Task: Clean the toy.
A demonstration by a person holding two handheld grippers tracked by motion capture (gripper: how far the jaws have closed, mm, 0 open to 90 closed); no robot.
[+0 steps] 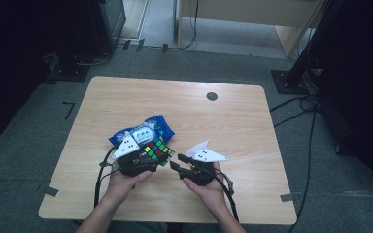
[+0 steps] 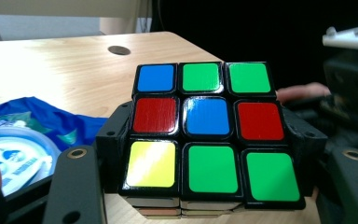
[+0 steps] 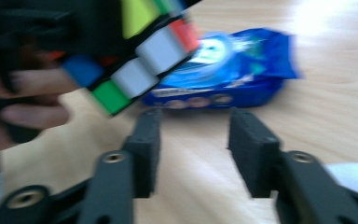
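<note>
A scrambled puzzle cube (image 1: pixel 157 151) is held just above the table, and my left gripper (image 1: pixel 145 159) is shut on it. In the left gripper view the cube (image 2: pixel 209 135) sits between the two black jaws, its top face showing blue, green, red and yellow squares. My right gripper (image 1: pixel 178 162) stands open just right of the cube, with nothing between its fingers. In the right gripper view the cube (image 3: pixel 140 51) hangs at the upper left, beyond the open gripper (image 3: pixel 193 140).
A blue snack packet (image 1: pixel 143 130) lies on the wooden table (image 1: pixel 233 126) just behind the cube, also seen as the blue packet (image 3: pixel 228 70) in the right gripper view. A dark round hole (image 1: pixel 211 96) marks the far part of the table.
</note>
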